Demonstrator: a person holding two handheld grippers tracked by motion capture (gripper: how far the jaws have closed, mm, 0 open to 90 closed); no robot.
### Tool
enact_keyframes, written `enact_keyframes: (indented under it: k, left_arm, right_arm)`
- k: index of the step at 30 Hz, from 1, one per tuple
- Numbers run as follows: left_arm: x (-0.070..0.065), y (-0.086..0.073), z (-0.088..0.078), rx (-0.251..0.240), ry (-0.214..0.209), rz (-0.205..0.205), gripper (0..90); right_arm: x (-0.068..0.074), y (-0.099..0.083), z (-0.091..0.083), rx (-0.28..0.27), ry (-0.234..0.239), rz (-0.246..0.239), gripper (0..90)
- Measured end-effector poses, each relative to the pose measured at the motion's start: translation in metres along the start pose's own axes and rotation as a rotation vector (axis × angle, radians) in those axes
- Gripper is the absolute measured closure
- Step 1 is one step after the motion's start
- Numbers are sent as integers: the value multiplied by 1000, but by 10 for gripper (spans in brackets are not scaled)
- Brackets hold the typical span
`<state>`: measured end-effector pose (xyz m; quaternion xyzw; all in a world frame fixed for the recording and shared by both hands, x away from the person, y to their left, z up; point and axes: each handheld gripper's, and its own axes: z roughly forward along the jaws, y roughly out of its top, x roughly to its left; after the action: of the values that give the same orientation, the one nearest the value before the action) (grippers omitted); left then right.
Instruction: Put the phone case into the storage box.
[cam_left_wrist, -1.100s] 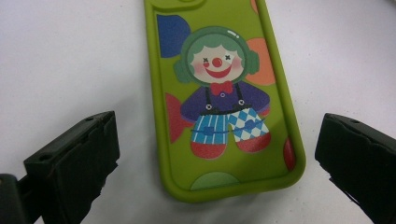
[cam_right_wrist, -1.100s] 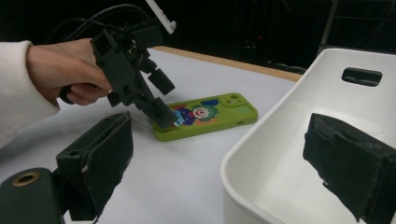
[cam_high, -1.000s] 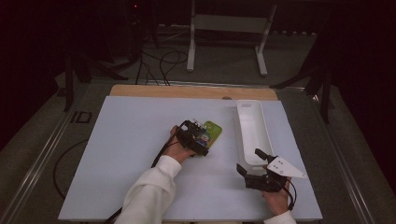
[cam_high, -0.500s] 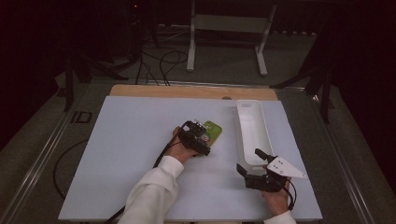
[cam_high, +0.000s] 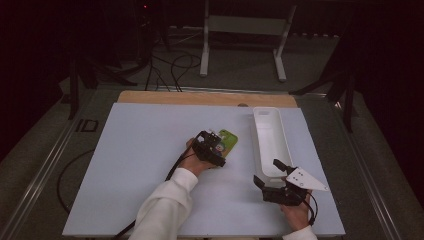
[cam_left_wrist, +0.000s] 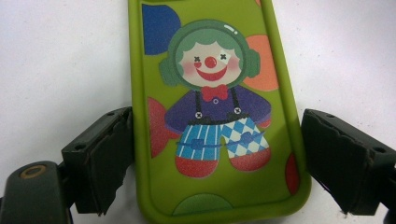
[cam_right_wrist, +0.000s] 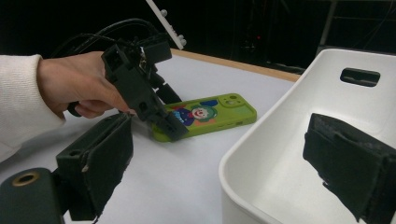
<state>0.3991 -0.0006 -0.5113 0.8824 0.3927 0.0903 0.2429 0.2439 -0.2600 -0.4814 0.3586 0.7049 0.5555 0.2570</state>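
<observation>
— Where do the left gripper's (cam_high: 214, 145) fingers (cam_left_wrist: 100, 161) stand?

— Spread either side of the green phone case (cam_left_wrist: 212, 107), at its near end. In the left gripper view one finger lies right against the case's left edge; the other stands a little clear of its right edge. The jaws have just been closing in, with the case between them, but they do not pinch it on both sides.

— And the case itself?

— Flat on the pale table (cam_high: 140, 165), clown picture up, about the middle of it and just left of the white bin (cam_high: 270, 137). From the right gripper view it lies level, its camera end pointing away from the left gripper.

— How is the left hand (cam_high: 192, 159) held?

— It comes in from the near edge, white sleeve (cam_high: 165, 210) slanting up toward the middle. The hand wraps the gripper's body from behind, and the gripper tips forward and down so its fingers reach the table at the case's sides.

— The right gripper (cam_high: 270, 172)?

— Its fingers (cam_right_wrist: 95, 165) are spread wide with nothing between them. They point toward the far left, and the near corner of the bin stands in front of them, close to the right-hand one. The right hand (cam_high: 296, 212) holds it low at the table's near right edge, the grey three-cornered plate on top, well apart from the case.

— And the bin?

— Long, white, running near to far along the table's right side, with a slot handle in its far wall.
</observation>
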Motion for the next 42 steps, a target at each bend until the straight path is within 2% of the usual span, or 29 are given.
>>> enact_keyframes:
  k: [13, 17, 20, 26, 42]
  left_arm:
    - [-3, 3, 0, 30, 17, 26, 138]
    - [-4, 2, -1, 19, 23, 36, 157]
    - [-7, 2, -2, 13, 46, 53, 161]
    - [0, 3, -13, -30, 60, 21, 162]
    - [3, -1, -57, -156, 106, 43, 162]
  right_arm:
    - [0, 0, 1, 0, 1, 1, 84]
    - [0, 0, 0, 0, 2, 2, 85]
    - [-1, 0, 0, 0, -1, 3, 85]
    - [-1, 0, -1, 0, -5, 4, 84]
    - [-2, 1, -1, 4, -10, 14, 84]
